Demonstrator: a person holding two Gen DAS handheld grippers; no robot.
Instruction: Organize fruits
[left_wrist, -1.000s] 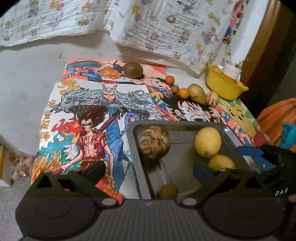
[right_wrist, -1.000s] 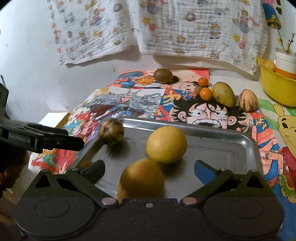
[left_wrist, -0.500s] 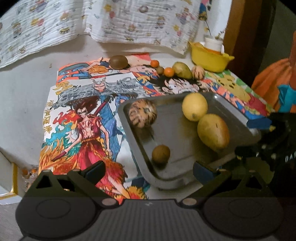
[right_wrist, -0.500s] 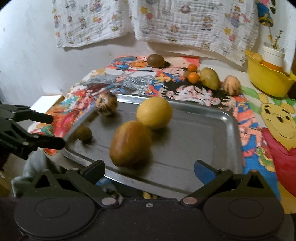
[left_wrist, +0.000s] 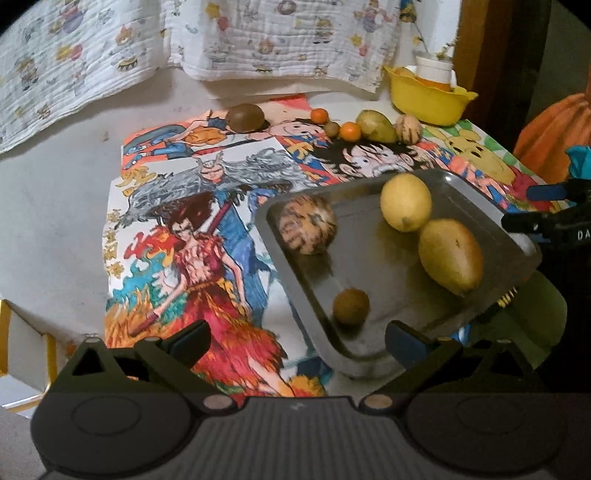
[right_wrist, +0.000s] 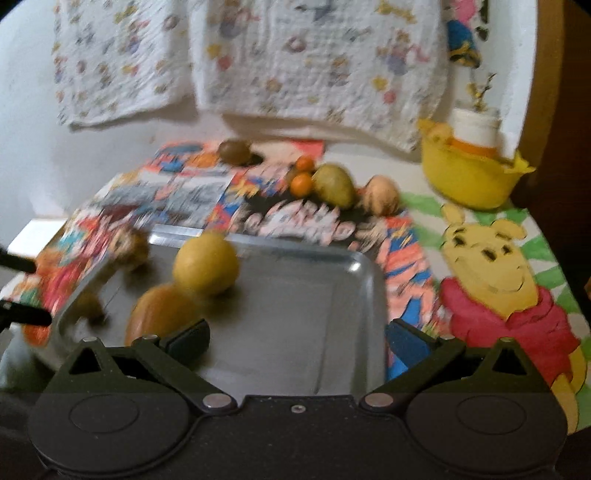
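A metal tray (left_wrist: 480, 206) (right_wrist: 314, 314) lies at the table's near edge. It holds a yellow lemon (left_wrist: 405, 202) (right_wrist: 206, 263), a mango (left_wrist: 450, 256) (right_wrist: 159, 314), a striped round fruit (left_wrist: 306, 229) (right_wrist: 129, 242) and a small brown fruit (left_wrist: 351, 306). At the back lie a brown fruit (left_wrist: 245, 117), two small oranges (left_wrist: 350, 132), a green mango (left_wrist: 376, 126) and a striped fruit (left_wrist: 408, 128). My left gripper (left_wrist: 297, 338) is open and empty before the tray's near left corner. My right gripper (right_wrist: 297, 338) is open and empty over the tray's near edge.
Cartoon posters (left_wrist: 177, 229) cover the table. A yellow bowl (left_wrist: 428, 96) (right_wrist: 469, 177) with a white cup stands at the back right. A printed cloth (left_wrist: 258, 37) hangs on the wall behind. The table edge runs just below the tray.
Both grippers have pulled back and up from the tray. The right gripper has shifted right. The fruits in the tray stay in place.
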